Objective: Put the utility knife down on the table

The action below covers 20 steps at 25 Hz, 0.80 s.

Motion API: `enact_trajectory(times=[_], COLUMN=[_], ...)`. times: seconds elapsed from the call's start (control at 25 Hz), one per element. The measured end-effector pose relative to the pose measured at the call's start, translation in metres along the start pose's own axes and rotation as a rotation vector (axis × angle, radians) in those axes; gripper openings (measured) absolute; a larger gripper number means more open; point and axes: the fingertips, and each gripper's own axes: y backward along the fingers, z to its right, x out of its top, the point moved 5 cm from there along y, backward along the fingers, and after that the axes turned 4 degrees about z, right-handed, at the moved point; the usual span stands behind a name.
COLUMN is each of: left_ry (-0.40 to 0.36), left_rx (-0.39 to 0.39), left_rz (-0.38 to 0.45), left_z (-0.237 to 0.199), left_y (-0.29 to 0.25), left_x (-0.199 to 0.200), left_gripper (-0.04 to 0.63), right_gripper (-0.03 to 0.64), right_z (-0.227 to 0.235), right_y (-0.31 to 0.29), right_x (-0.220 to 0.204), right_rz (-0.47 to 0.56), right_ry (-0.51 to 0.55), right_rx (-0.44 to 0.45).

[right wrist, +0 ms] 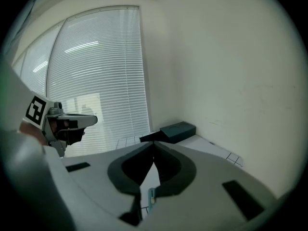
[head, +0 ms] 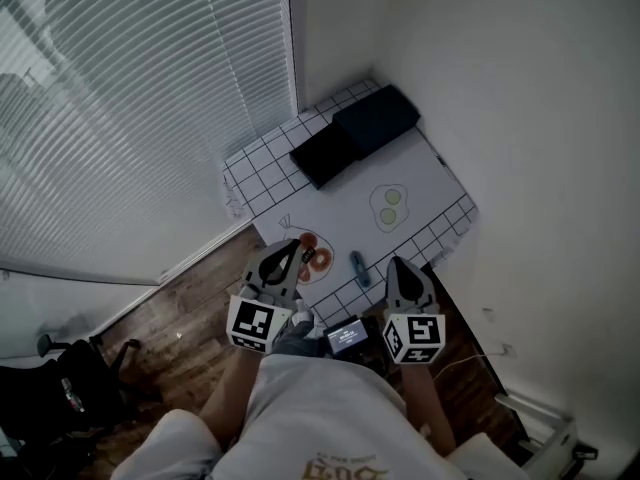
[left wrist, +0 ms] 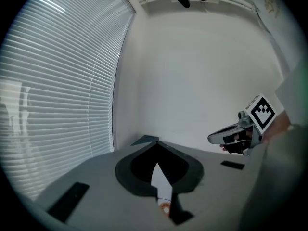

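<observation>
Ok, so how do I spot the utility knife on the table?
Look at the table in the corner beside the window blinds. Near its front edge lies the utility knife, just right of a round orange thing. The knife is the only slim, bluish stick there; its neighbours are round or are big dark boxes.

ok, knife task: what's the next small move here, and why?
Probably just draw both tools back from the table edge. The utility knife already lies flat on the table, between the left tool and the right tool, touching neither. Both tools' jaws are together with nothing in them, so nothing seems left to release.
</observation>
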Motion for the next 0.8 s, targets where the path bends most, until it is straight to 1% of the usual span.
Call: enact_trajectory(times=[0.28, 0.48, 0.64, 0.8], left_ry=[-0.006, -0.011, -0.014, -0.015], left_rx=[0.009, 0.010, 0.010, 0.013], left_rz=[0.026, 0.041, 0.051, 0.054], left_z=[-0.001, 0.000, 0.003, 0.005], left_y=[0.005, 0.009, 0.011, 0.013], left_x=[0.011, 0.017, 0.022, 0.022], left_gripper=[0.008, 0.008, 0.008, 0.008], right_gripper=[0.008, 0.008, 0.008, 0.008], right_z=[-0.001, -0.004, -0.007, -0.005], right_y=[0.003, 0.007, 0.010, 0.013], right_x=[0.006, 0.010, 0.010, 0.009], right_rz=[0.023, 0.045, 0.045, 0.046], right_ry=[-0.013, -0.039, -0.024, -0.034], right_rx=[-0.005, 0.010, 0.011, 0.009])
